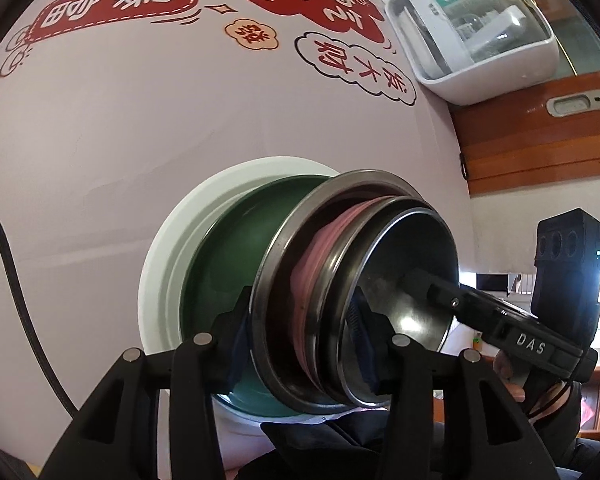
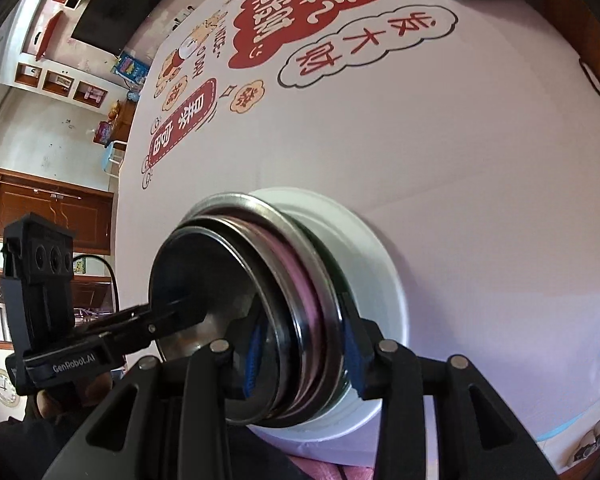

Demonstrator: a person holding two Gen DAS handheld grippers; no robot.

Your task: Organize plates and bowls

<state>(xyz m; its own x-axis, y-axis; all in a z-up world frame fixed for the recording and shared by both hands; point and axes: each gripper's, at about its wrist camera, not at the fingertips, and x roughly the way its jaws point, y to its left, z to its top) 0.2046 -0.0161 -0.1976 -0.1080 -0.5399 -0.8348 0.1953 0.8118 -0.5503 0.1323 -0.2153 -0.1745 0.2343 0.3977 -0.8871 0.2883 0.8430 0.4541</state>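
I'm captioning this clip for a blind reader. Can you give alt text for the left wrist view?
The left hand-held gripper straddles the rims of nested steel bowls stacked in a green bowl on a white plate.

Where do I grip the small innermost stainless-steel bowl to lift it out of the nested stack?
Pinch the small steel bowl by its rolled rim, one finger inside, one outside, coming straight down from above. The rim stands proud of the pink bowl under it; the wall is buried in the nest.
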